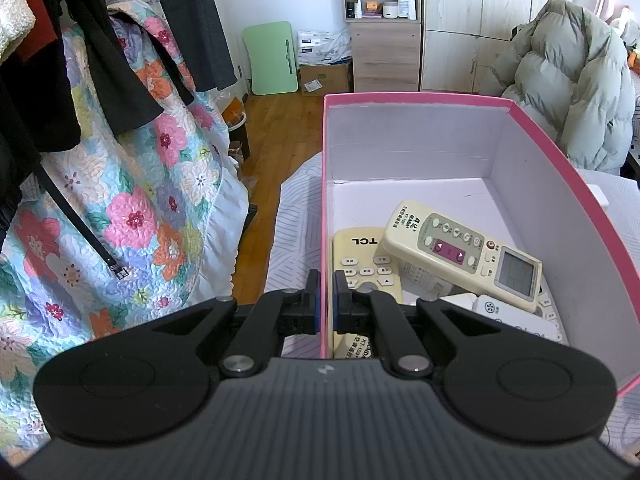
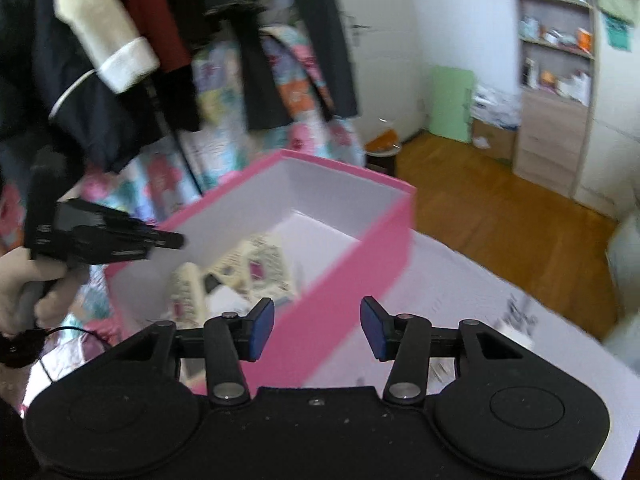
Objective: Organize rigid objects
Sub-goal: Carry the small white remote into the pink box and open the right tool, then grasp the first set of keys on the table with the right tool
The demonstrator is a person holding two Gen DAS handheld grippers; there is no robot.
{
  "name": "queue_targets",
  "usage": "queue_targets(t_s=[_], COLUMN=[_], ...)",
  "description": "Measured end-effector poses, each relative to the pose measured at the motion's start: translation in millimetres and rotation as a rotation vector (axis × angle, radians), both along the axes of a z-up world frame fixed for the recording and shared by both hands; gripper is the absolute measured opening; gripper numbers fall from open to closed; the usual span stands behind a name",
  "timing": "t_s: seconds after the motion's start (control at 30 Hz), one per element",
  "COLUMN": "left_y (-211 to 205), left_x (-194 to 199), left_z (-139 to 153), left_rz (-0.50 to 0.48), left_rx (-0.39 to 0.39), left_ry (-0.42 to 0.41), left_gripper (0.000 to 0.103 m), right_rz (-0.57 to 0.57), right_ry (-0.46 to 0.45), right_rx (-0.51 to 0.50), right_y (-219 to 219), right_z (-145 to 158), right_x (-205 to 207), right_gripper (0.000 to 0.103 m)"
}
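A pink box (image 1: 568,168) with white inside stands on a pale table. It holds several cream remote controls: a TCL remote (image 1: 360,260) lies flat and a larger remote with a screen (image 1: 460,252) lies across it. My left gripper (image 1: 327,300) is shut on the box's left wall, one finger outside and one inside. In the right wrist view the box (image 2: 360,248) is blurred, with remotes (image 2: 240,272) inside. My right gripper (image 2: 317,328) is open and empty above the box's near wall. The left gripper (image 2: 176,240) shows at the box's far edge.
A floral quilt (image 1: 132,200) with dark clothes hangs at the left. A grey puffer jacket (image 1: 572,80) lies at the right. Shelves and a wardrobe (image 1: 460,24) stand behind, over a wooden floor (image 1: 280,128). A green board (image 1: 272,56) leans on the wall.
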State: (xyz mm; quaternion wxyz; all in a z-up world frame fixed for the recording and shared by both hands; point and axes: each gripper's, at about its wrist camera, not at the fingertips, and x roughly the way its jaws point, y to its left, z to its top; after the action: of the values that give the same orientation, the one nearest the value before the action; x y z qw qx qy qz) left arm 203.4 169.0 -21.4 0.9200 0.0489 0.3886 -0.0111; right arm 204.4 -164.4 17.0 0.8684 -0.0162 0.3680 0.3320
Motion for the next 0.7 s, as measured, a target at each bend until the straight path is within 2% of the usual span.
queue_targets(t_s=[0.17,0.23,0.33,0.4,0.57,0.7], left_y=[-1.3,1.4,7.4,7.0,2.4,2.6], left_x=[0.1,1.3,2.2,1.9,3.3,3.6], left_z=[0.2,1.2,2.6,2.5,3.3,3.9], left_rz=[0.002,0.004,0.004,-0.001,-0.002,0.001], left_rx=[0.005,-0.020,-0.061,-0.054,-0.036,-0.032], left_ry=[0.001,0.011,0.018,0.018,0.019,0.019], left_gripper=[0.004,0.004,0.004,0.004,0.004,0.004], right_rz=[-0.123,-0.181,-0.259,-0.282,-0.275,-0.295], right_ry=[0.096,0.139,0.112,0.084,0.038,0.055], right_rx=[0.048,0.046,-0.023,-0.045,0.021,0.057], right_y=[-26.6,-30.4,-27.9,-24.8,-20.6,-18.6], right_z=[-43.8,-66.0,-88.9,-96.9,-99.4,-104.3], right_x=[6.2,9.7,11.8,15.4,32.7,50.4], right_gripper=[0.053,0.053,0.053,0.053,0.053,0.050])
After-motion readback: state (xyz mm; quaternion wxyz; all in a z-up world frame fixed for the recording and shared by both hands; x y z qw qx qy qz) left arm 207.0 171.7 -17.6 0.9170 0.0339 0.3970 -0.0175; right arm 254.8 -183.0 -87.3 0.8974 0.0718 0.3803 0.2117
